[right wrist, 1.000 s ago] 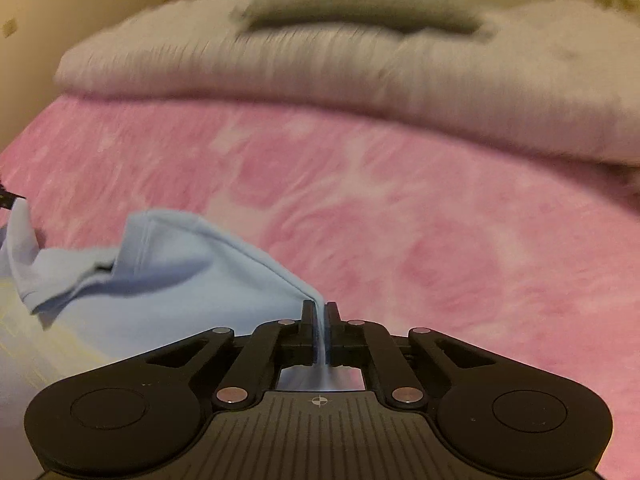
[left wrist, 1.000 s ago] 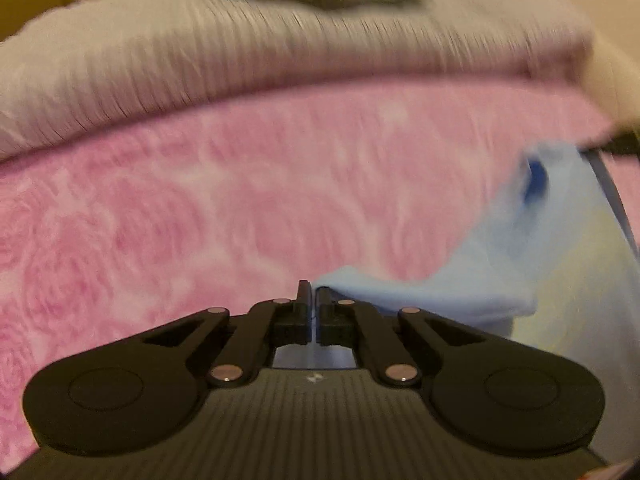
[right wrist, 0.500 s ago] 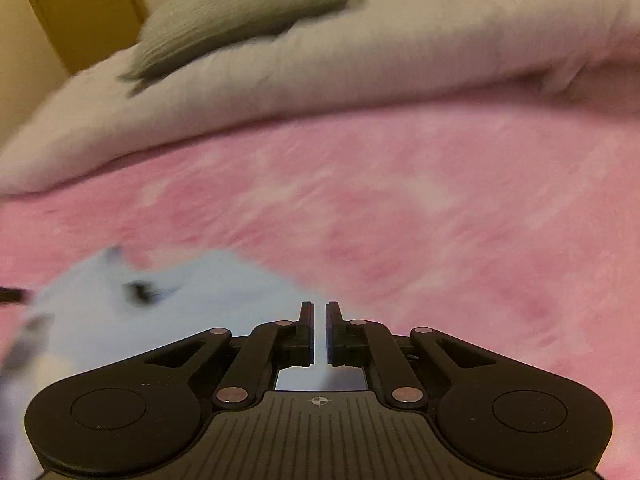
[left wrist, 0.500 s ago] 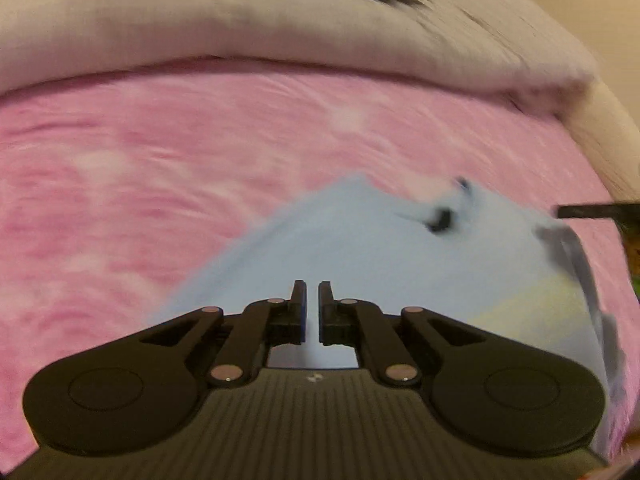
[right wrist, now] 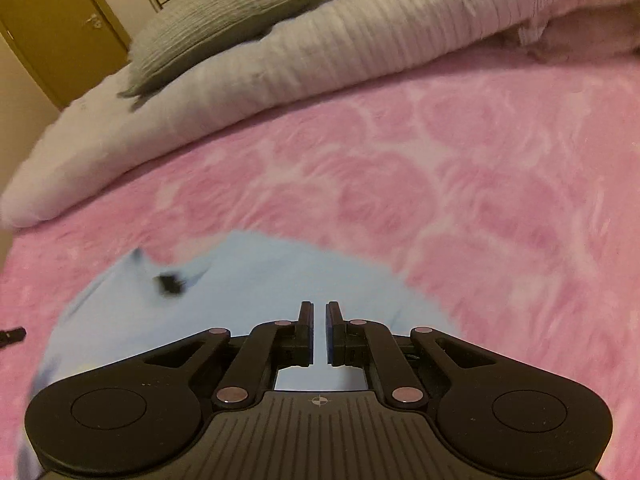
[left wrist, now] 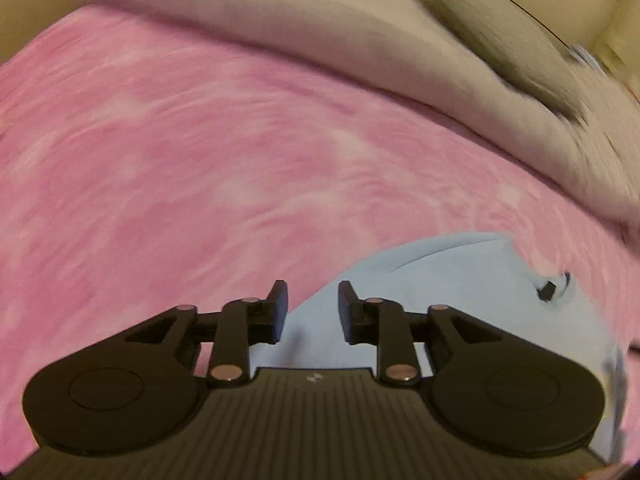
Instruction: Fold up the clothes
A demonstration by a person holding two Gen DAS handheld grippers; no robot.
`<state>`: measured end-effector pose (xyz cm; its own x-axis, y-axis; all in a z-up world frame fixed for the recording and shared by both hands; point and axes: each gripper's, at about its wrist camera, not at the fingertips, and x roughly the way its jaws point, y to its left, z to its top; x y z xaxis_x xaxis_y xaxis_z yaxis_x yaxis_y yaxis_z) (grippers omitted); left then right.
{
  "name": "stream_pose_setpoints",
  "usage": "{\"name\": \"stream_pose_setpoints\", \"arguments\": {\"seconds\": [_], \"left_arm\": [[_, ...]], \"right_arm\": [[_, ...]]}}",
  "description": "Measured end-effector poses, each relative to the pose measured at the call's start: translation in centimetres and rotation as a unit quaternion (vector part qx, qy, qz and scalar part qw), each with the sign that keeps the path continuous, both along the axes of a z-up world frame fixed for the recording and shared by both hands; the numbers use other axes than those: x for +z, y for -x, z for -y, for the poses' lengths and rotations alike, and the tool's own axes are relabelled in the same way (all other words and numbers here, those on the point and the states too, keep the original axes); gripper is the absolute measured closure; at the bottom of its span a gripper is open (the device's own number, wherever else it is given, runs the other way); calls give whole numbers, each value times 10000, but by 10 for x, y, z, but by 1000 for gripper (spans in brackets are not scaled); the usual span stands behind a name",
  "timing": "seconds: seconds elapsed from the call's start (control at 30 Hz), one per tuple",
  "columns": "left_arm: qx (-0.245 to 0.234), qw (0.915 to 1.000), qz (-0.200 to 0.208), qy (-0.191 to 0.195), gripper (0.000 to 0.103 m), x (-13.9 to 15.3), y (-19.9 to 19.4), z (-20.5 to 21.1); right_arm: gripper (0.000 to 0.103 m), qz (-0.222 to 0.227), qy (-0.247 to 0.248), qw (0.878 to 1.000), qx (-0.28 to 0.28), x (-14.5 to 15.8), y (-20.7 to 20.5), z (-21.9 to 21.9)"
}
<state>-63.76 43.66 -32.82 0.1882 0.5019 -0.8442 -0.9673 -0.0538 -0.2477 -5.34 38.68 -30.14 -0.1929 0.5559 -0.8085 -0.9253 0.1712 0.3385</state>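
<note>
Shirt [left wrist: 460, 300] lies on pink blanket [left wrist: 200, 160]; both grippers' jaws spread, empty.

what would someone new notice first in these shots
The plush pink rose-patterned blanket fills most of both views. A light blue cotton shirt lies flat on it just ahead of both tongs, the left tongs open wide, the right tongs parted narrowly. Behind, a grey ribbed pillow rests on a pale striped duvet.

a home bedroom: bed with pink blanket [right wrist: 460, 184], pale duvet [right wrist: 360, 36], grey pillow [right wrist: 224, 16], wooden door [right wrist: 52, 36].
</note>
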Motion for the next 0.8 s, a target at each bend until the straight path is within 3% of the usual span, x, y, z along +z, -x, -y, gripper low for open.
{"name": "stream_pose_setpoints", "arguments": {"seconds": [0.13, 0.23, 0.4, 0.6, 0.67, 0.7, 0.73, 0.77, 0.8], "left_arm": [[947, 9948, 122, 349, 76, 9, 63, 85], [1815, 9805, 303, 684, 75, 11, 105, 154], [2848, 9481, 965, 1037, 74, 1, 138, 241], [3841, 8919, 2142, 1055, 69, -20, 149, 284], [4011, 8808, 2297, 1028, 67, -27, 153, 288], [4056, 8784, 2300, 1044, 67, -30, 155, 290], [4102, 8761, 2294, 1073, 67, -33, 157, 291], [4120, 8743, 2321, 1094, 67, -36, 158, 293], [4121, 8728, 2367, 1110, 67, -38, 159, 295]], "right_arm": [[99, -658, 376, 9971, -30, -11, 37, 26], [98, -1163, 730, 9903, -201, -22, 66, 47], [99, -1645, 1010, 9801, -463, -24, 107, 80], [99, -1509, 1271, 9800, -275, -11, 144, 101], [96, -1350, 1374, 9809, -276, -9, 151, 105], [92, -1310, 1404, 9809, -310, -8, 154, 108], [73, -1365, 1407, 9799, -373, -8, 155, 112], [44, -1424, 1406, 9787, -448, -7, 156, 117], [35, -1495, 1397, 9773, -552, -6, 156, 122]]}}
